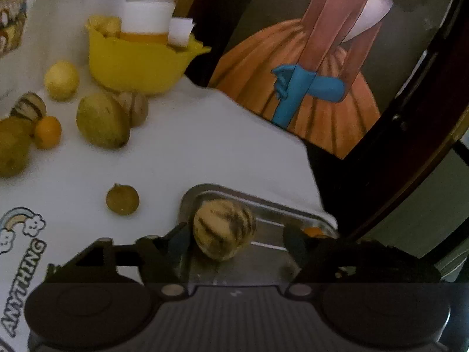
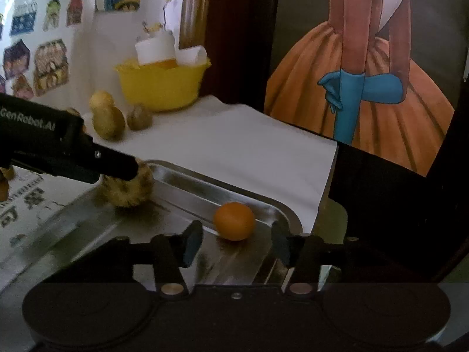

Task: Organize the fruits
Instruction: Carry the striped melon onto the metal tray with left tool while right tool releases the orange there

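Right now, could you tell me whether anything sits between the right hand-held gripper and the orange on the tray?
Nothing visible does. The orange lies on the tray just ahead of the open right hand-held gripper, with bare metal between them.

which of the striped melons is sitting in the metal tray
The striped melon between the left hand-held gripper fingers. It alone rests in the metal tray; the other striped ones lie on the white cloth by the yellow bowl.

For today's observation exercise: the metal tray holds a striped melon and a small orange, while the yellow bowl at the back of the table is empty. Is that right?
Not quite. The yellow bowl is not empty: both wrist views show a white container and something orange inside it. The rest holds: the striped melon and the small orange lie on the metal tray.
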Demonstrator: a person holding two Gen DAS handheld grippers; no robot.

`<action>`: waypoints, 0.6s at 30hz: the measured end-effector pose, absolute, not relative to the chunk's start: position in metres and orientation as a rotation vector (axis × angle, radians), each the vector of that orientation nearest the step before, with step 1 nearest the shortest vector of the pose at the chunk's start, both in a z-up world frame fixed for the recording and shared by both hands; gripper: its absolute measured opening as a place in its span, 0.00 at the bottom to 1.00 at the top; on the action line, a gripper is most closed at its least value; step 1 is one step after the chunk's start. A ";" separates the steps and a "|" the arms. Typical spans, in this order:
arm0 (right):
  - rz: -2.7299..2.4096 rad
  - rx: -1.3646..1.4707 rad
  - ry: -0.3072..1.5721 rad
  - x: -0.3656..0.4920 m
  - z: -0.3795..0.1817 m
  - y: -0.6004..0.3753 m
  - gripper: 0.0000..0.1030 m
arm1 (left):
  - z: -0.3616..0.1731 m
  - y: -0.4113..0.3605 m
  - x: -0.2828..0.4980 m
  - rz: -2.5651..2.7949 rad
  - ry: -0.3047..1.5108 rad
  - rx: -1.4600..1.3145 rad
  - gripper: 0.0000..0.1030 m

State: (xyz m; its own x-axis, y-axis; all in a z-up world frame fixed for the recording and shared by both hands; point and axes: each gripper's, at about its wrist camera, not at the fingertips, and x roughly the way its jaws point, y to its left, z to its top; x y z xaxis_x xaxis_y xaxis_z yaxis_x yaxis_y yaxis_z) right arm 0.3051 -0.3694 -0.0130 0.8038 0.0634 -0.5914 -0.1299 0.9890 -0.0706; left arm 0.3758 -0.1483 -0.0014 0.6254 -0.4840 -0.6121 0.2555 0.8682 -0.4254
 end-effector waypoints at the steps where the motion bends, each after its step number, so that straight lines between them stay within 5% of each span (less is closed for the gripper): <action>1: 0.108 -0.111 0.620 0.301 -0.010 -0.369 0.62 | 0.003 -0.148 0.371 -0.431 0.775 -0.307 0.81; 9: 0.158 -0.104 0.544 0.247 0.027 -0.359 0.96 | 0.034 -0.130 0.315 -0.405 0.673 -0.276 1.00; 18: 0.224 -0.094 0.553 0.179 0.051 -0.340 0.99 | 0.055 -0.108 0.237 -0.332 0.578 -0.162 1.00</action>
